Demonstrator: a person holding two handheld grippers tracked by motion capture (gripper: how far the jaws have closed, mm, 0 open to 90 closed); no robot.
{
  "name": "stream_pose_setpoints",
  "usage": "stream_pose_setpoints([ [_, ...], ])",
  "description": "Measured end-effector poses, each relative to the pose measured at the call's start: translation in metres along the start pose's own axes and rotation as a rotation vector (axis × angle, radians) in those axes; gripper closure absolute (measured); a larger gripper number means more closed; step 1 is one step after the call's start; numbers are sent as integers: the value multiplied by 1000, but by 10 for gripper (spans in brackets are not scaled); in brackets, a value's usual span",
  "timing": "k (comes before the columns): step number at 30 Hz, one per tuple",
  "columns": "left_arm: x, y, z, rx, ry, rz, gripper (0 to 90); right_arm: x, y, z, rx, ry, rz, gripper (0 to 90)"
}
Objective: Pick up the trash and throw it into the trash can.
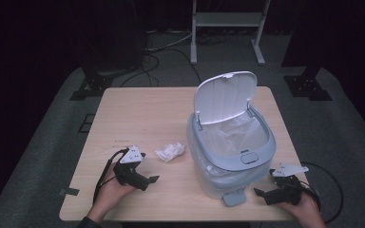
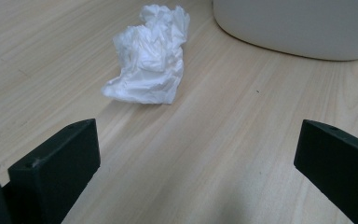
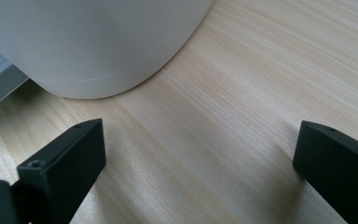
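Your left gripper (image 2: 196,158) faces the crumpled tissue (image 2: 149,56) lying on the table (image 1: 138,114) just left of the open-lidded waste bin (image 1: 230,142), jaws wide and empty. Your right gripper (image 3: 200,163) waits, jaws spread, beside the bin's base. I judge this the approach: next, straddle the tissue and close.

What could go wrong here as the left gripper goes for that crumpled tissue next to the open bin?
The crumpled tissue is light and loose, so the open left gripper may push it along the table or pinch only a corner. It lies close to the bin, so a jaw could bump the bin wall. The raised lid leans over the back of the opening, so a drop from above could catch on it.
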State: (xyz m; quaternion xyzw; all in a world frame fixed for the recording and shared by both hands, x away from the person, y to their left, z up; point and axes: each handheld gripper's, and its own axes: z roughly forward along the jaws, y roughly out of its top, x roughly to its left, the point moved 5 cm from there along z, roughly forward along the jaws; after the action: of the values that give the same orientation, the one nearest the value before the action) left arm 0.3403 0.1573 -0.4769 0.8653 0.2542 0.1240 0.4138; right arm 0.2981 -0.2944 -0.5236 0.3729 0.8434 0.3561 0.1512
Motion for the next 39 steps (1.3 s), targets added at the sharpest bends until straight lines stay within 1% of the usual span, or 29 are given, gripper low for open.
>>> stream_pose_setpoints([
  [3, 1, 2, 1, -1, -1, -2, 0, 0, 0, 0, 0, 0, 0, 13],
  [4, 1, 4, 3, -3, -2, 5, 0, 0, 0, 0, 0, 0, 1, 13],
  [5, 1, 6, 4, -15, -1, 4, 0, 0, 0, 0, 0, 0, 0, 13],
  [8, 3, 8, 7, -29, -2, -6, 0, 0, 0, 0, 0, 0, -1, 13],
  [10, 3, 9, 9, -28, -6, -11, 0, 0, 0, 0, 0, 0, -1, 13],
  [14, 4, 14, 13, -12, -8, 4, 0, 0, 0, 0, 0, 0, -1, 14],
  [19, 4, 21, 17, -22, -8, -1, 0, 0, 0, 0, 0, 0, 0, 13],
  [20, 5, 23, 19, -19, -8, 8, 0, 0, 0, 0, -1, 0, 0, 13],
  [21, 5, 23, 19, -19, -8, 8, 0, 0, 0, 0, -1, 0, 0, 13],
  [22, 5, 25, 20, -33, -6, 0, 0, 0, 0, 0, -1, 0, 0, 13],
  [24, 7, 27, 25, -43, -8, -6, 0, 0, 0, 0, -1, 0, 0, 13],
  [26, 7, 28, 26, -45, -7, -9, 0, 0, 0, 0, -1, 1, 0, 13],
  [28, 8, 32, 31, -29, -9, -2, 0, 0, 0, 0, -1, 1, 0, 13],
  [29, 8, 32, 31, -29, -9, -2, 0, 0, 0, 0, -1, 1, 0, 13],
  [30, 9, 36, 34, -35, -11, 0, 0, 0, 0, 0, -1, 0, 0, 13],
  [33, 10, 39, 37, -33, -9, 1, 0, 0, 0, 0, -1, 0, 0, 13],
  [34, 12, 41, 39, -45, -6, 2, 0, 0, 0, 0, -1, 0, 0, 13],
  [37, 14, 44, 44, -52, -8, -8, 0, 0, 0, 0, -1, 0, 0, 13],
  [39, 15, 44, 45, -43, -9, -7, 0, 0, 0, 0, -1, 1, 0, 13],
])
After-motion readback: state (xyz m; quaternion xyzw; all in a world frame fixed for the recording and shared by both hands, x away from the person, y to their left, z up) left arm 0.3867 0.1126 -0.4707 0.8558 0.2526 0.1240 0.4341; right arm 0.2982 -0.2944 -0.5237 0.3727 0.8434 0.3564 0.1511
